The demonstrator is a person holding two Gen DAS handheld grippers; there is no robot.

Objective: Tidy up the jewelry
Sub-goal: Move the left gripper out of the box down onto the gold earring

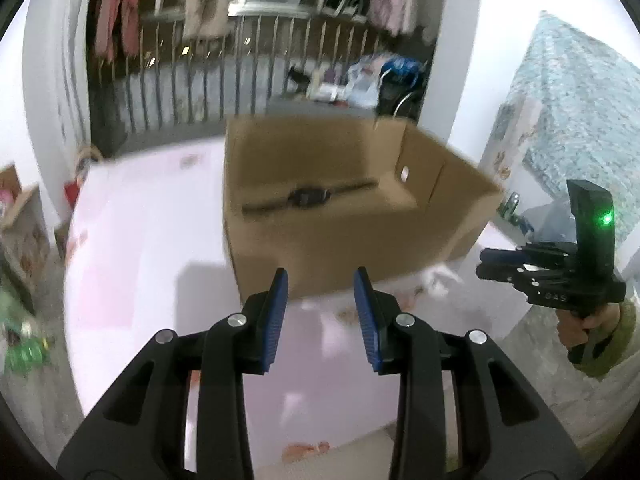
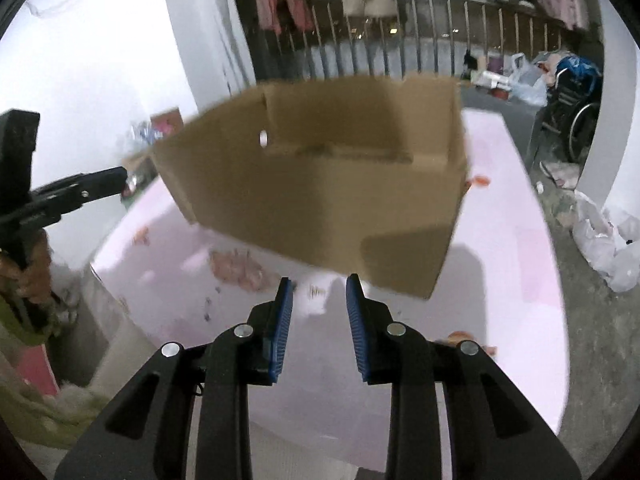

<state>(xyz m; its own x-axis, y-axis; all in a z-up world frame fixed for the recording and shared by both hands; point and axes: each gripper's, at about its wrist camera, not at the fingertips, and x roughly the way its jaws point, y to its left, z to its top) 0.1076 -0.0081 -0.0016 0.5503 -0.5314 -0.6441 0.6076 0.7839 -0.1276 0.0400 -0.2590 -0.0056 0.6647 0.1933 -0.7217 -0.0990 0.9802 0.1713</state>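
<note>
A dark wristwatch (image 1: 306, 197) lies flat inside an open cardboard box (image 1: 320, 248) on the pink table (image 1: 132, 260), its strap running from 8 to 2 o'clock. Motion blur smears its detail, and the right wrist view barely shows it. The left gripper (image 1: 321, 280) and right gripper (image 2: 319, 286) stand partly spread, holding and touching nothing.

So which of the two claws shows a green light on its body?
The right claw, seen side-on from the left wrist camera; the left claw, seen from the right wrist, shows none.
</note>
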